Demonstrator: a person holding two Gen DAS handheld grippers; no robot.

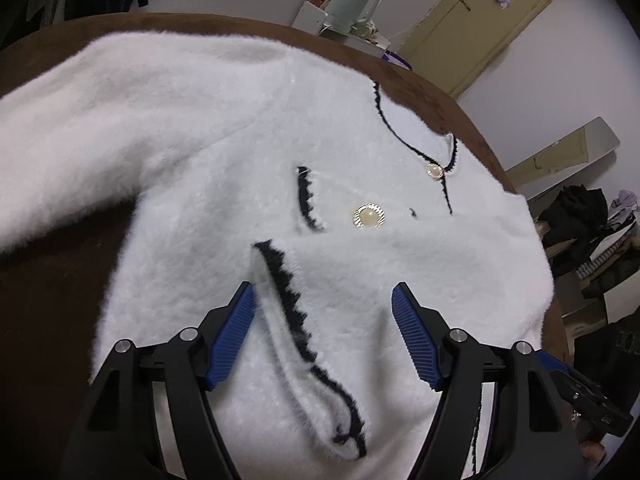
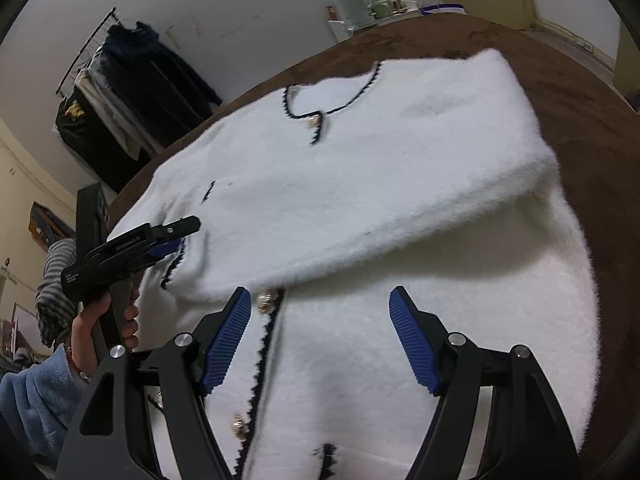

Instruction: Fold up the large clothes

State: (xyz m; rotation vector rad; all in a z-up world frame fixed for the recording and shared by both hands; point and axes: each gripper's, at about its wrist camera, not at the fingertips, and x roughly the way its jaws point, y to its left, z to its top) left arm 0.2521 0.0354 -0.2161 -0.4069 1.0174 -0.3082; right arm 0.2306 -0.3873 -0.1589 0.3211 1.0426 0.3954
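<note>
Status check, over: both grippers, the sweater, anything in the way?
Left gripper open over the black-trimmed flap. Right gripper open, empty. White cardigan flat on brown table, one sleeve folded across. Nothing in the way.

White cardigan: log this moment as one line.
item: white cardigan flat on brown table | sleeve folded across front | left gripper open over trim | right gripper open, empty

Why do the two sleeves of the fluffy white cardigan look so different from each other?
The folded sleeve lies slanted across the front of the cardigan; the spread sleeve sticks out sideways over the brown table. The folded sleeve's black-trimmed cuff shows, between the open jaws of the left gripper; the spread sleeve's end is out of view. Both are white and fluffy.
</note>
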